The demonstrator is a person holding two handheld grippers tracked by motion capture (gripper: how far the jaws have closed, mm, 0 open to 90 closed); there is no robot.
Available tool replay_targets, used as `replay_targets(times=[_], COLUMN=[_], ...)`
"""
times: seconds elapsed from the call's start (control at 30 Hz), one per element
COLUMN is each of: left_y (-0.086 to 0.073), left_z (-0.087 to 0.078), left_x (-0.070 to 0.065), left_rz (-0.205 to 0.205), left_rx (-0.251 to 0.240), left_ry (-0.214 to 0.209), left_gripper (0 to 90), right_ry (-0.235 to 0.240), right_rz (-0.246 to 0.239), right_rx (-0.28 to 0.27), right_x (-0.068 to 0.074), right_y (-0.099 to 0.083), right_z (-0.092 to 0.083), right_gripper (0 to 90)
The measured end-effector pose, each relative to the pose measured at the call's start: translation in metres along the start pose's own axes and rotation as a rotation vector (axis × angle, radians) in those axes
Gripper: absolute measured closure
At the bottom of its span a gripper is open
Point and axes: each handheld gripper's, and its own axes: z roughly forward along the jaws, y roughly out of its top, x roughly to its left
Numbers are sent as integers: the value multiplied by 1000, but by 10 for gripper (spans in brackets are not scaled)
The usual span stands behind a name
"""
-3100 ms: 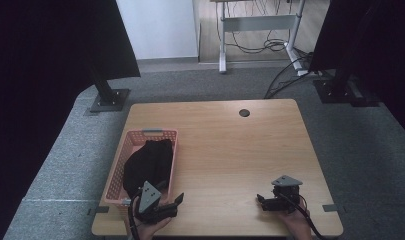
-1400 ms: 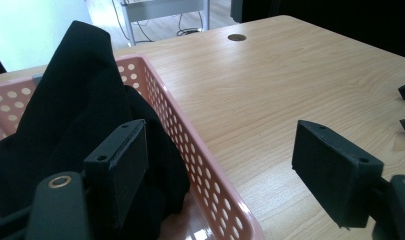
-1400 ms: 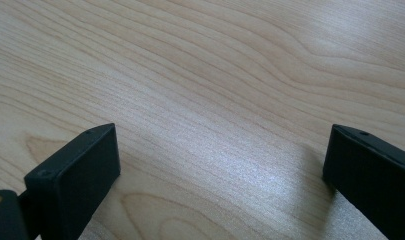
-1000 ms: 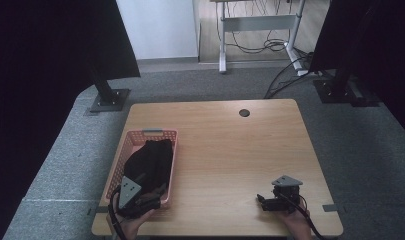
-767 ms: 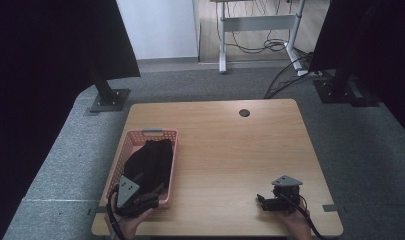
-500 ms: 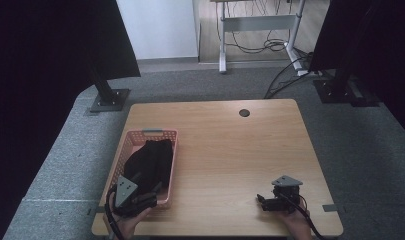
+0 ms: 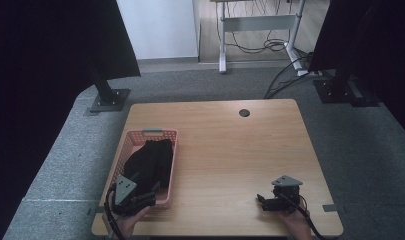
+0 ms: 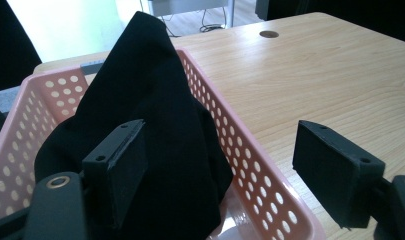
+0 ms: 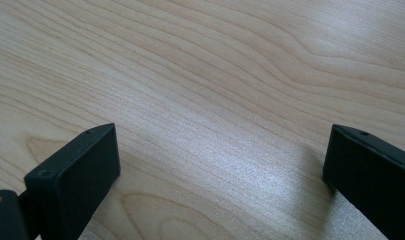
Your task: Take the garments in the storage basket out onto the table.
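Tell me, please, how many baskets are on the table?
1. The pink perforated basket stands at the table's left near side and holds a black cloth. The open left gripper straddles its right wall.

No readable text, label or number appears anywhere.

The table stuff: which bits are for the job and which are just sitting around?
For the job:
- black cloth bundle
- pink perforated plastic basket
- left gripper, open around the basket's wall

Just there:
- right gripper, open over bare wooden table
- round dark table hole
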Motion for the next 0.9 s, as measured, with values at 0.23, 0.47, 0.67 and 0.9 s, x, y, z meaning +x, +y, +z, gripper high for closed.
replay_targets(times=[0.23, 0.47, 0.67, 0.9], left_y=[-2, -3, -5, -8], left_z=[2, 4, 6, 9], left_x=[7, 9, 11, 15], left_rz=[-3, 7, 2, -10], left_rx=[27, 43, 45, 52], left_ry=[2, 15, 26, 35], left_gripper=[222, 219, 213, 212], right_ry=[0, 0, 0, 0], right_rz=[0, 0, 0, 0], right_rx=[0, 0, 0, 0], right_x=[0, 0, 0, 0], right_y=[0, 0, 0, 0], right_z=[0, 0, 0, 0], right_gripper=[12, 12, 12, 12])
